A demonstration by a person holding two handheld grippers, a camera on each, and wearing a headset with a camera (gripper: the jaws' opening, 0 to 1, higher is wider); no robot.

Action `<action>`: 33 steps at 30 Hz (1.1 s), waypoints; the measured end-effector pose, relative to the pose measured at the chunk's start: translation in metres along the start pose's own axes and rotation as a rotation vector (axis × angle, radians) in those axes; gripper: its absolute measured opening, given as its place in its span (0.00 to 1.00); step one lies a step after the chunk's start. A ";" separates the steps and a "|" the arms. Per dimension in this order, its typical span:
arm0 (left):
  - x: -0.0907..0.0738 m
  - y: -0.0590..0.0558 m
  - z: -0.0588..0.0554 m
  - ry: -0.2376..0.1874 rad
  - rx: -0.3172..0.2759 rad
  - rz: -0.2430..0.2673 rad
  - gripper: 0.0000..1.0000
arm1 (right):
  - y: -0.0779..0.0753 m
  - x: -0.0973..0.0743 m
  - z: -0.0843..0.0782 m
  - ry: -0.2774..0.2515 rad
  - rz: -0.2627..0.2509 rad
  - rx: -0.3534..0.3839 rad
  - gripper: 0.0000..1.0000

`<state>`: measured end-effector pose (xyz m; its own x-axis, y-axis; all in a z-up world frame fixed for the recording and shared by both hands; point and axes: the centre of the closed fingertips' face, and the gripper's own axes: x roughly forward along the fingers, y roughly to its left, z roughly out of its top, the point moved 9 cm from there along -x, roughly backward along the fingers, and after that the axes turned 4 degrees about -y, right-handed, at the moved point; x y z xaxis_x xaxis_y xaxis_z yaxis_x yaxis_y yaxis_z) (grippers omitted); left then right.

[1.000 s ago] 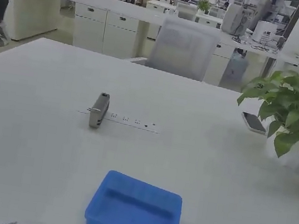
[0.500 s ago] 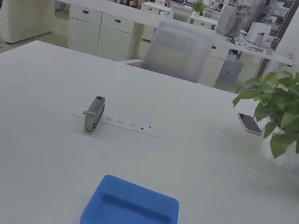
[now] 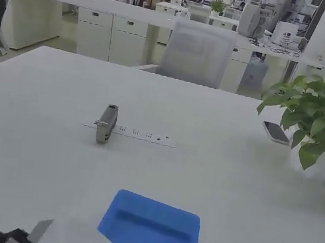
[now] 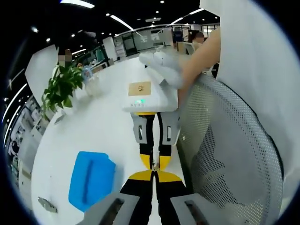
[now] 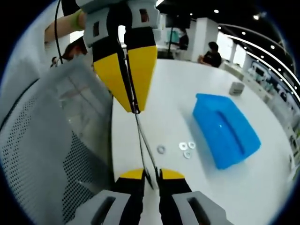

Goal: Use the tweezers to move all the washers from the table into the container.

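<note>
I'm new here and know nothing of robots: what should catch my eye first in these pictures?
The left gripper and right gripper face each other, with thin tweezers stretched between their yellow tips. Just beyond, small washers lie on the white table beside a bright blue container.

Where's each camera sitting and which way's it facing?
Head view: on the headset, looking down across the table at the blue container; blurred grey shape at bottom edge.
Left gripper view: on the left gripper, facing the right gripper and the hand holding it; own jaws below.
Right gripper view: on the right gripper, facing the left gripper along the tweezers, washers beside; own jaws below.
Shared: all three show the blue container.
</note>
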<state>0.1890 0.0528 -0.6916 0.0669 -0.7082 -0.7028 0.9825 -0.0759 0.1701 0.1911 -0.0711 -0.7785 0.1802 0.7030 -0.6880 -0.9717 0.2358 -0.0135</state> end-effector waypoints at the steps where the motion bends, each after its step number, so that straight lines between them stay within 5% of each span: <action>1: 0.001 0.002 0.001 0.003 0.004 -0.004 0.00 | -0.001 -0.002 -0.001 -0.006 -0.015 0.028 0.07; 25: 0.024 0.028 0.032 0.054 0.088 -0.139 0.00 | -0.008 -0.007 -0.008 -0.031 -0.050 0.117 0.07; 33: 0.029 0.031 0.036 0.056 0.050 -0.182 0.00 | -0.008 -0.021 -0.002 -0.057 -0.066 0.131 0.09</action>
<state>0.2155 0.0043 -0.6818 -0.1004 -0.6392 -0.7625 0.9694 -0.2355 0.0697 0.1950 -0.0888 -0.7654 0.2550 0.7192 -0.6464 -0.9298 0.3660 0.0404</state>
